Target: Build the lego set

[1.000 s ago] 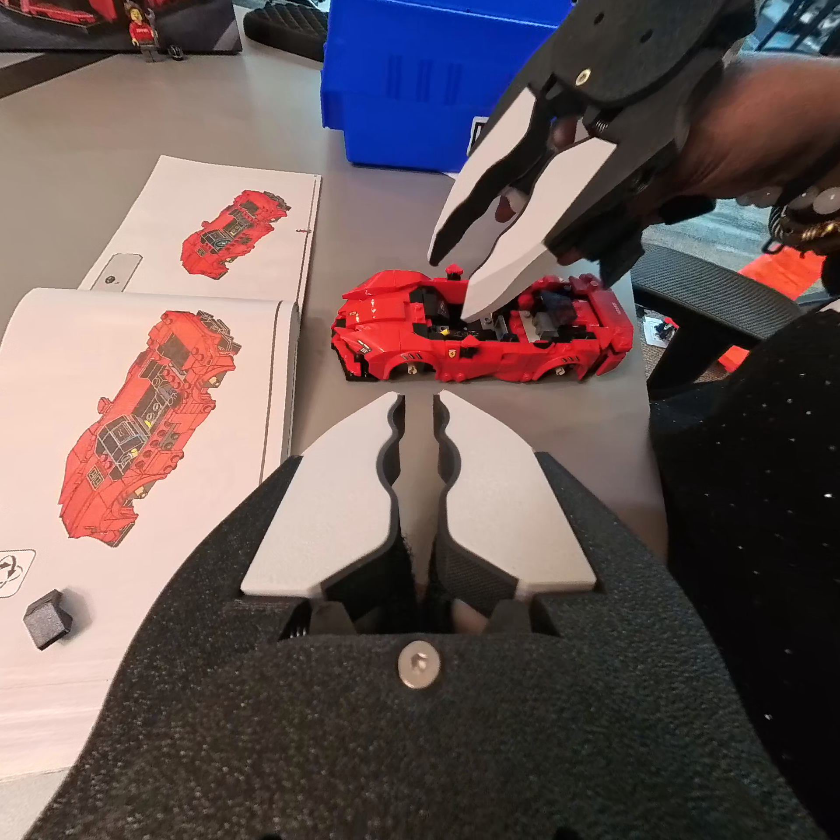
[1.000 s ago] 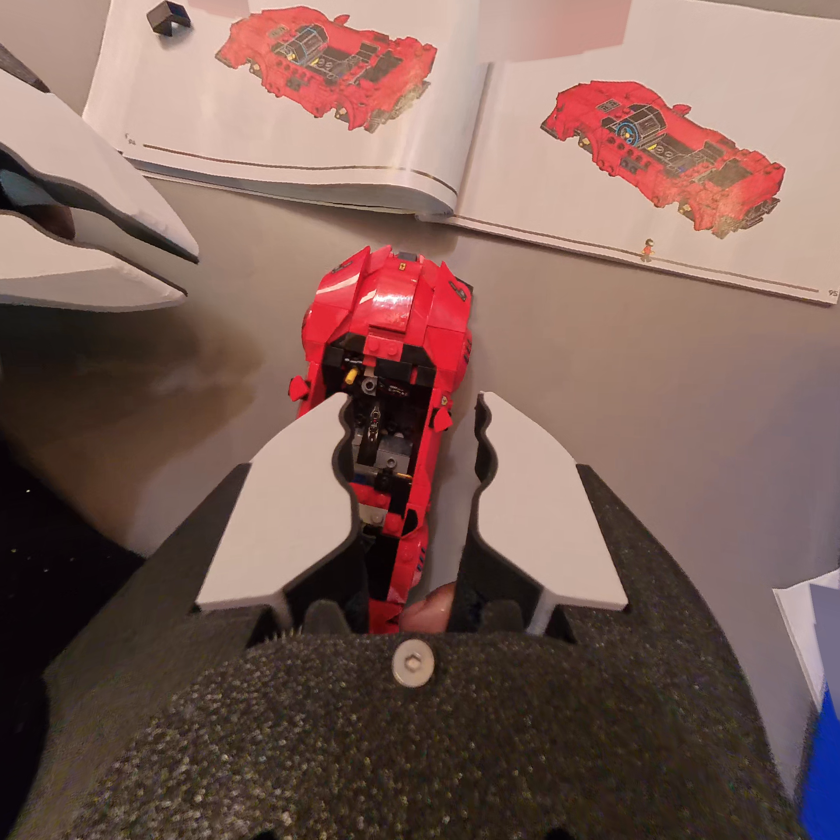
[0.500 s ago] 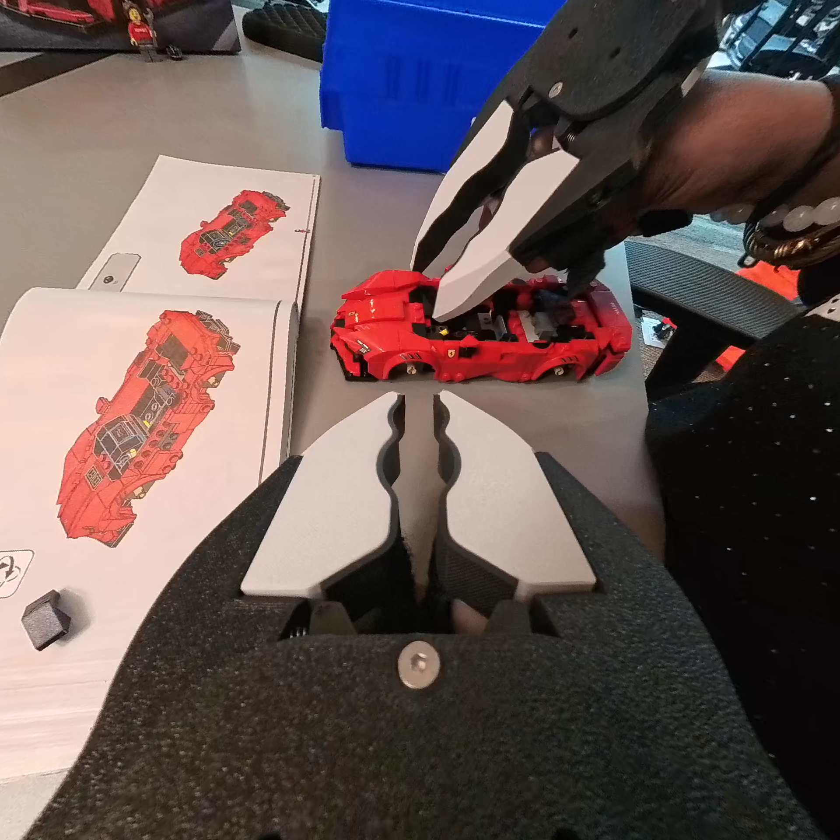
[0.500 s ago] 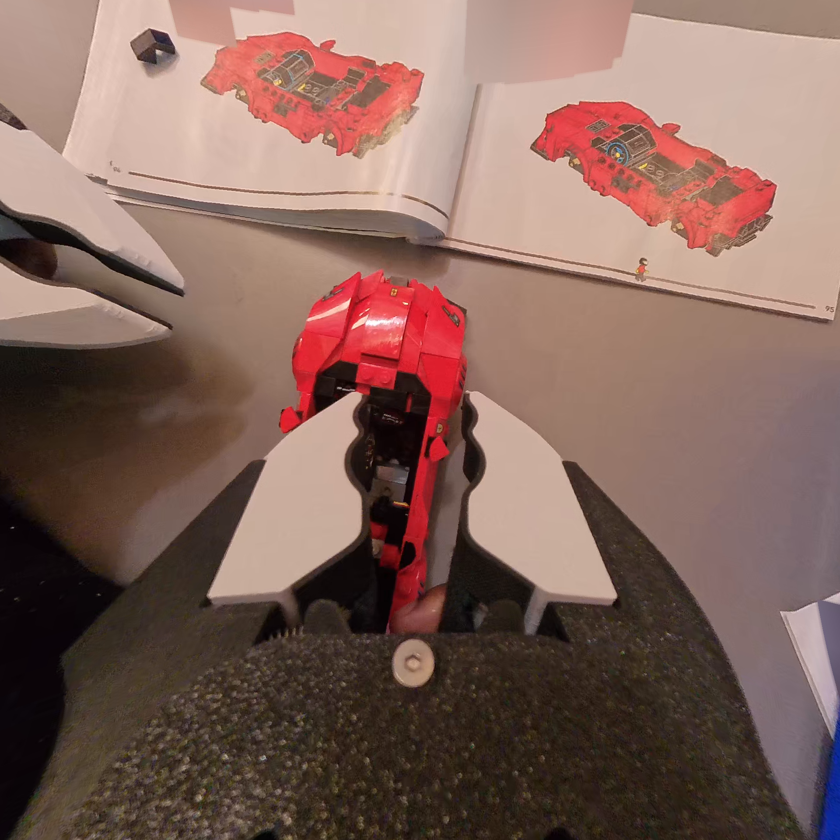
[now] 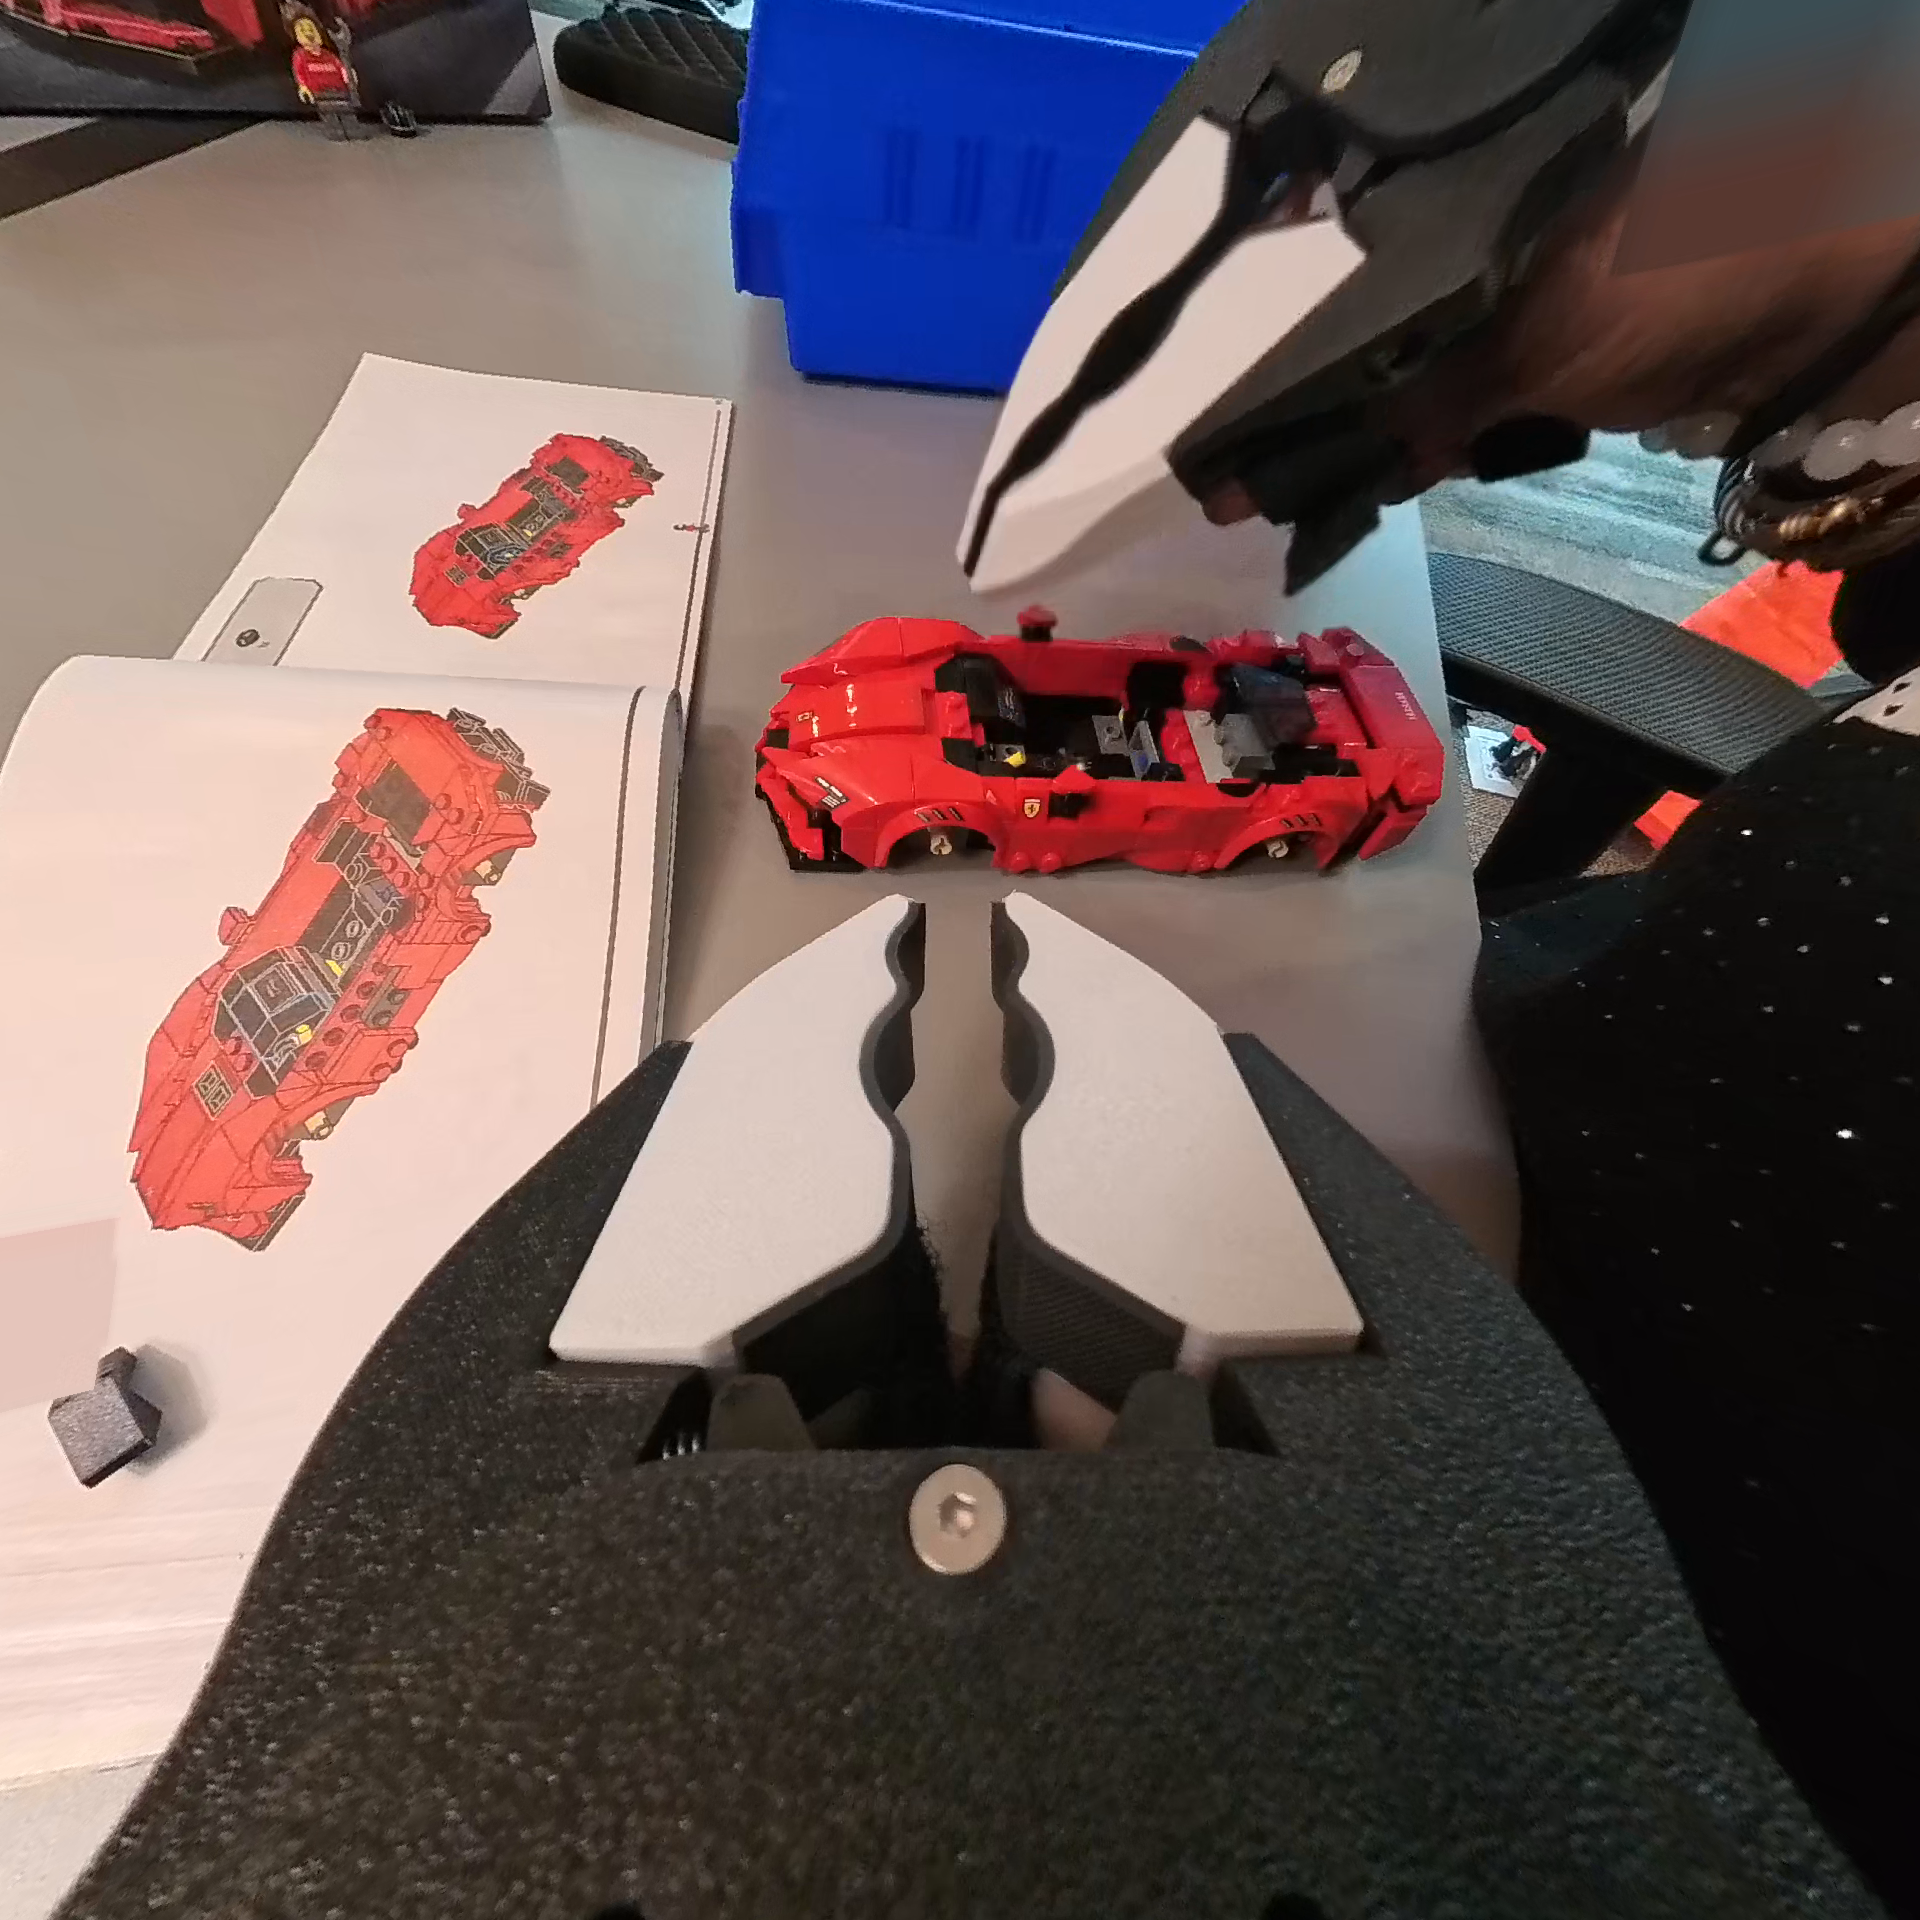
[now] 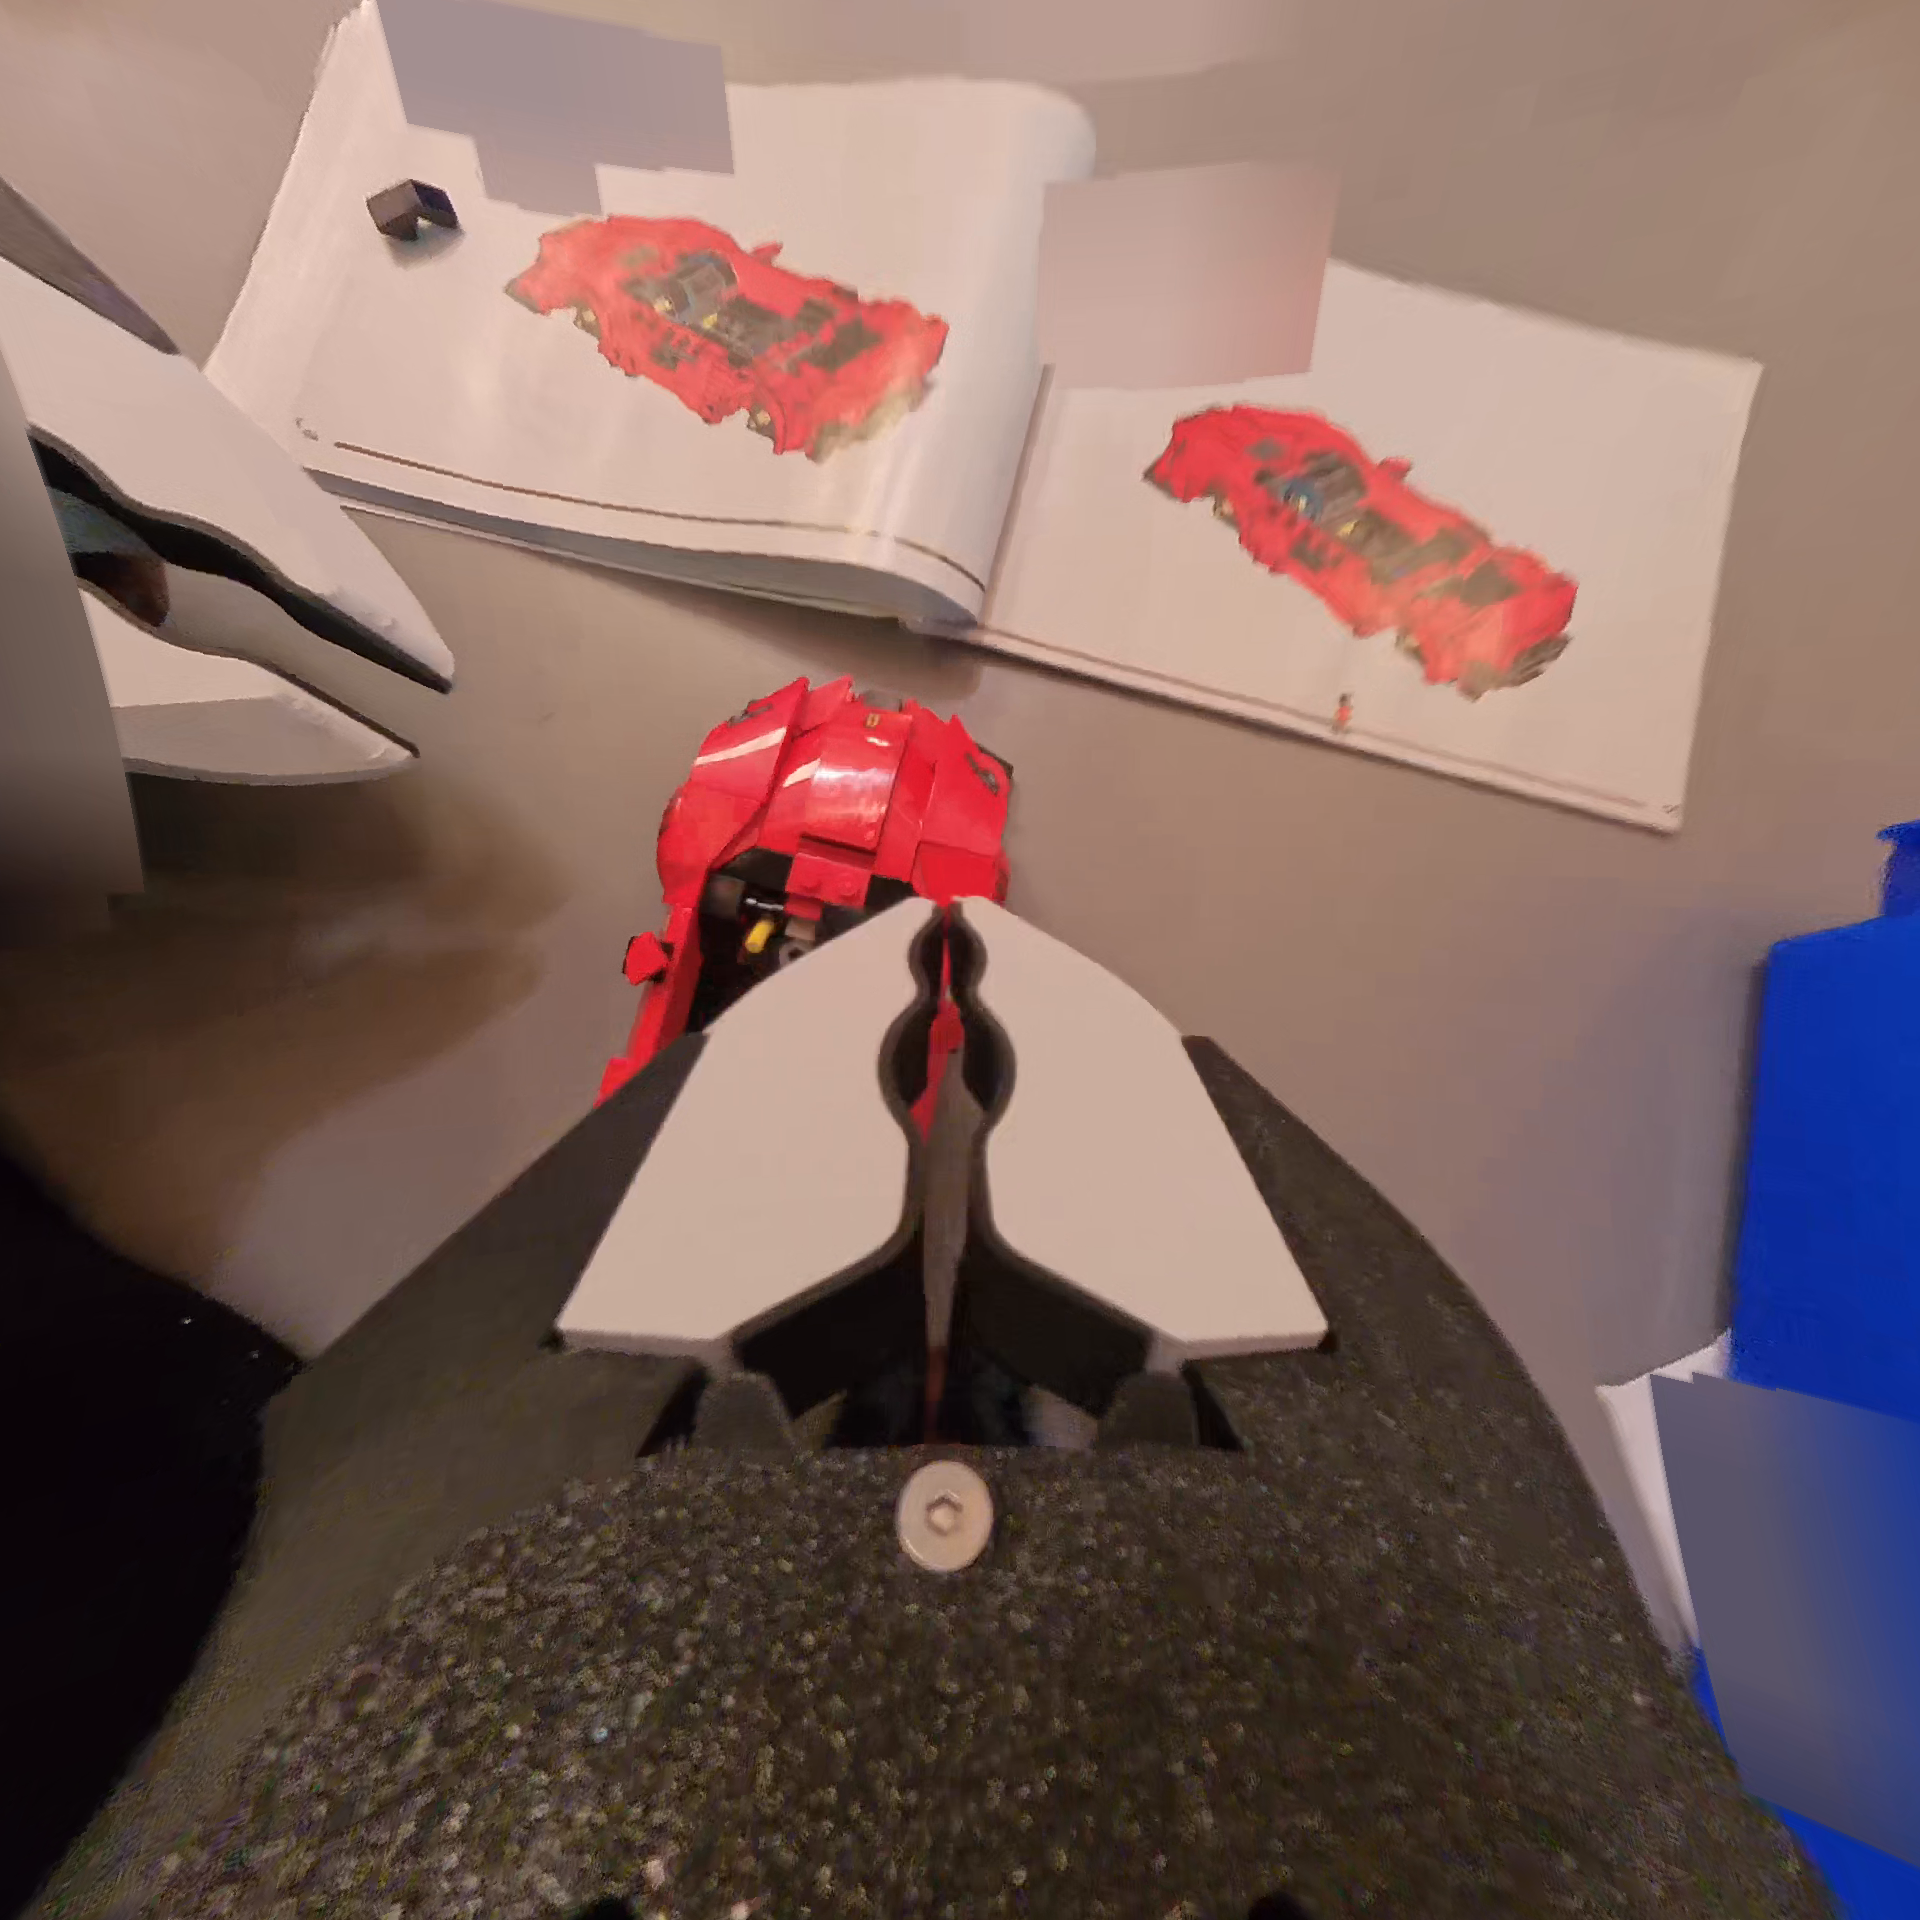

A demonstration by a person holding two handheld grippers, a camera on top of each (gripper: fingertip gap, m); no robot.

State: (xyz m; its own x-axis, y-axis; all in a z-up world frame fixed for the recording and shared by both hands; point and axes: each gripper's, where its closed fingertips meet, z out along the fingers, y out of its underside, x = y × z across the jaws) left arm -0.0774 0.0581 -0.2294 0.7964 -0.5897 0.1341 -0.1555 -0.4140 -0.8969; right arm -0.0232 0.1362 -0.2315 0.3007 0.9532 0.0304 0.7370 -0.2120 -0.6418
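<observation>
On the table [image 5: 312, 291]: the red car [image 5: 1101, 758] stands side-on, just beyond the left tool [image 5: 956, 909], nose toward the booklet [image 5: 312, 935]; roof is not on, wheel arches are empty
Left tool: fingers a little apart with a narrow gap, nothing between them; it is low, near the car's side and not touching it
Right tool [image 6: 943, 906]: fingers together, and I see no piece held; it hangs above the car's front part, apart from it
Step in hand: probably checking or pressing something in the open cockpit, with the next piece not yet taken
How to do it well: I would first bring the left tool against the car's side, because the car will likely slide on the smooth table when pushed from one side only
Pressing: come straight down with the closed tips on one stud area; a slanted push may pop off the small red mirror or the nose panels
Next piece: compare the car with the booklet drawing before fetching
Left view only: the whole side of the car, the blue bin [image 5: 935, 187] behind it, the right tool's height over the car
Right view only: both booklet pages flat, and the car seen along its length from behind
Both views: a small black piece [image 5: 104, 1413] lying on the booklet page; what it is for I cannot tell
</observation>
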